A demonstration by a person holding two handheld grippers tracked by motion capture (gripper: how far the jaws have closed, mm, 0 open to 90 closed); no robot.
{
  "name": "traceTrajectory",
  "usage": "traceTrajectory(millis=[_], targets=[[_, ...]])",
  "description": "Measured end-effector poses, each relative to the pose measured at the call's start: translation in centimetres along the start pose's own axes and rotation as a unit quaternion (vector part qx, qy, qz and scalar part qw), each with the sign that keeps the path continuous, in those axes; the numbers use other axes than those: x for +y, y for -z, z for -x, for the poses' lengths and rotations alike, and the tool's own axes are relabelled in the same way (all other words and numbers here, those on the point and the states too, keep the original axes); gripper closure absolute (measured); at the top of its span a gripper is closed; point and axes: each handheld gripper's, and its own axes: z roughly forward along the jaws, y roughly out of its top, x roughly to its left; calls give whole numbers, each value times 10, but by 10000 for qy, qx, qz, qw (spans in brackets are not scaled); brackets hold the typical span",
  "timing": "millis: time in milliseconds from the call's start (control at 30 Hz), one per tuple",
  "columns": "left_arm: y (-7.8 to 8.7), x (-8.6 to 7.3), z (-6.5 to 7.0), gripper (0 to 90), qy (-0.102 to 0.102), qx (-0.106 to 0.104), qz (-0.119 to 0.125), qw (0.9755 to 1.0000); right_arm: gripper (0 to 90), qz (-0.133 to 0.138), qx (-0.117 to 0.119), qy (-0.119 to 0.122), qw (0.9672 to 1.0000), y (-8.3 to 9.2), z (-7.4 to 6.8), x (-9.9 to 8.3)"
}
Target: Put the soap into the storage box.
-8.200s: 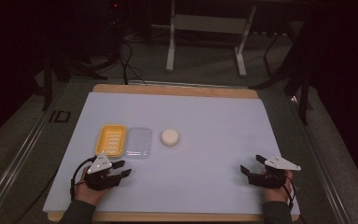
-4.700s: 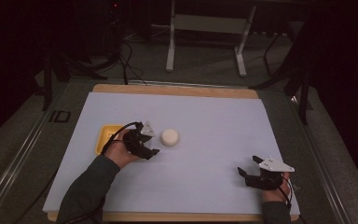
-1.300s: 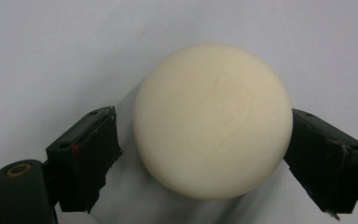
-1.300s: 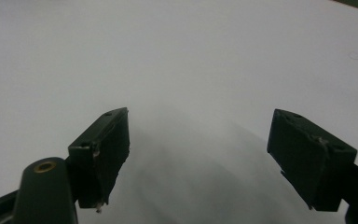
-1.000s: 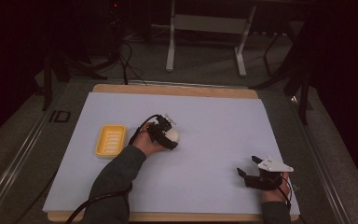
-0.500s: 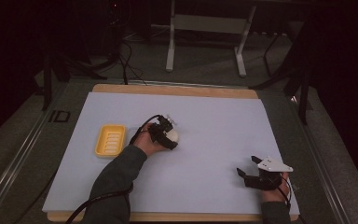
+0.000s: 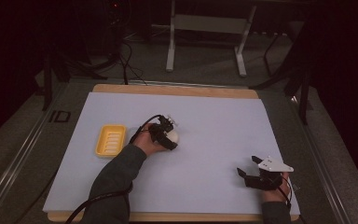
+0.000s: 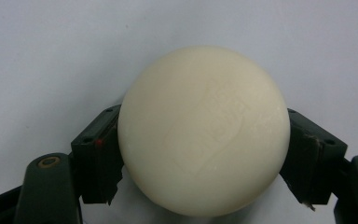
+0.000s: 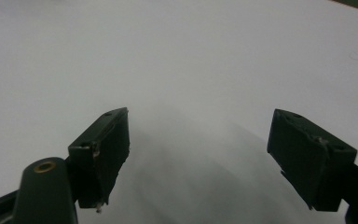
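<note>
A cream-white round soap [image 8: 204,130] with a faint stamped mark sits mid-table on the pale mat [image 7: 223,116]. My left gripper [image 7: 166,135] is shut on it, one black jaw pressed against each side. In the high view the soap [image 7: 173,136] peeks out just right of that gripper. A ribbed yellow soap dish [image 7: 110,140] lies on the mat a short way to the left of the hand. Near the front right corner my right gripper [image 7: 245,177] rests low over bare mat. In its own view the right gripper [image 9: 198,144] stands open with nothing between the jaws.
The mat covers a wooden board whose edges show at front and back. Dark floor, cables and a metal stand's legs [image 7: 205,42] lie beyond the far edge. The left gripper's cable trails back along the sleeve [image 7: 116,182].
The left gripper travelled from the front left, past the dish, to the soap and closed on it. It has hardly shifted over the last second. The right gripper stayed put.
</note>
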Motion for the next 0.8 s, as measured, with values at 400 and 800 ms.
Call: traceTrajectory(millis=[400,800], targets=[[9,-4,1,246,-308,-102,-479,9983,208,-3,0,6,10000,0,0,0],[15,-6,2,245,-635,-261,-1036,9922,208,-17,-6,16,10000,0,0,0]])
